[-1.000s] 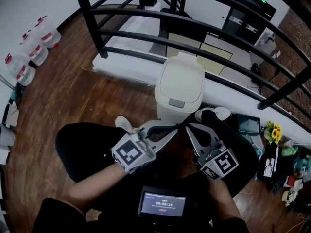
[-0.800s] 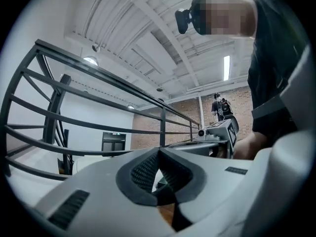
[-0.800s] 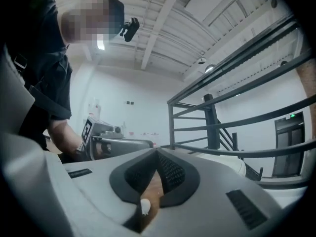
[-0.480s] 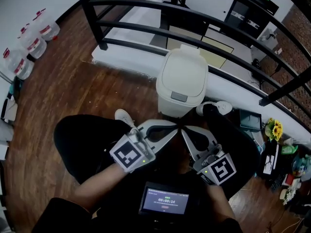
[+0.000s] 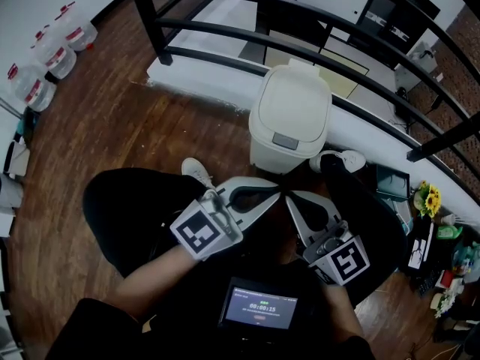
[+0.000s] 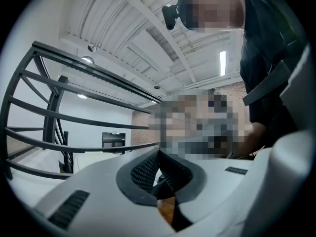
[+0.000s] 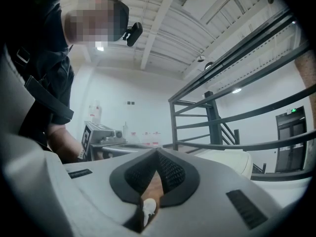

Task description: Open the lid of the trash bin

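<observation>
A cream trash bin [image 5: 289,123] stands on the wood floor against the black railing, its domed lid [image 5: 292,109] down and a grey push tab at the front. My left gripper [image 5: 276,196] and right gripper [image 5: 288,198] are held close to my lap, below the bin, tips almost meeting and apart from the bin. Both are shut with nothing between the pads. In the right gripper view the bin's lid [image 7: 232,158] shows low at the right, beyond the shut right gripper [image 7: 158,158]. The left gripper [image 6: 159,158] view looks up at the railing and ceiling.
A black metal railing [image 5: 315,25] curves behind the bin. Water jugs [image 5: 45,62] stand at the far left by the wall. A white shoe [image 5: 196,172] and another [image 5: 343,158] flank the bin. Clutter and flowers [image 5: 424,202] lie at the right.
The head view has shifted so the bin sits slightly further right and higher. Both grippers stay shut near my lap, barely moved.
</observation>
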`<state>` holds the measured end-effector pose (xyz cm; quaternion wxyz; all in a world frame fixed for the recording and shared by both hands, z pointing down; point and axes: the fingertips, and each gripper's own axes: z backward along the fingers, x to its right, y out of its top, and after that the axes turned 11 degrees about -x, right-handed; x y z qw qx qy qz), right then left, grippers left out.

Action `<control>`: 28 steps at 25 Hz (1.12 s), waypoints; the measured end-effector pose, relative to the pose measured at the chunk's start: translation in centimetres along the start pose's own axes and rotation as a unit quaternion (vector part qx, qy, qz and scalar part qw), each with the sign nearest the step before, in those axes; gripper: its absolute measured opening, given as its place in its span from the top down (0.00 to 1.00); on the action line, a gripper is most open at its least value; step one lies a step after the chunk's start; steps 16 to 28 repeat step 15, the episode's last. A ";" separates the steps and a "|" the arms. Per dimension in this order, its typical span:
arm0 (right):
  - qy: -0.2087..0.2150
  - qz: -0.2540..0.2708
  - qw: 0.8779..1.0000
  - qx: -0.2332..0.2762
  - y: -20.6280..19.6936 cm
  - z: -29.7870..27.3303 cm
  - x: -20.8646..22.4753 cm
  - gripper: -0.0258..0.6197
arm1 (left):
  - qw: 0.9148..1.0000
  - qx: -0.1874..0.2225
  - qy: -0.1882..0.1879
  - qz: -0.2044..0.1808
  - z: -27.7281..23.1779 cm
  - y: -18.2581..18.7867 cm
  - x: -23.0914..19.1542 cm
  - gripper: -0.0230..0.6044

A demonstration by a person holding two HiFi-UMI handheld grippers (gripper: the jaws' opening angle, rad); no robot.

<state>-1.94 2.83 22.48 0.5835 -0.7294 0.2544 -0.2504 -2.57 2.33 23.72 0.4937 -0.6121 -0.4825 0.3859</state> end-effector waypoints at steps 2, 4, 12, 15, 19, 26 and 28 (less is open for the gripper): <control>0.001 -0.002 1.000 -0.001 0.0 -0.1 0.0 0.93 | 1.000 0.000 -0.003 -0.001 -0.1 0.1 0.1 0.90; 0.003 -0.004 1.000 -0.002 0.0 -0.1 -0.1 0.93 | 1.000 0.002 -0.005 -0.003 0.0 0.2 0.1 0.90; 0.007 -0.003 1.000 0.009 0.5 -0.2 -0.5 0.93 | 1.000 0.003 -0.006 -0.001 0.1 0.0 0.4 0.90; 0.001 -0.003 1.000 -0.022 -1.2 0.0 -0.5 0.93 | 1.000 0.003 -0.008 -0.002 0.2 -0.2 0.6 0.90; 0.001 -0.003 1.000 -0.022 -1.2 0.0 -0.5 0.93 | 1.000 0.003 -0.008 -0.002 0.2 -0.2 0.6 0.90; 0.001 -0.003 1.000 -0.022 -1.2 0.0 -0.5 0.93 | 1.000 0.003 -0.008 -0.002 0.2 -0.2 0.6 0.90; 0.001 -0.003 1.000 -0.022 -1.2 0.0 -0.5 0.93 | 1.000 0.003 -0.008 -0.002 0.2 -0.2 0.6 0.90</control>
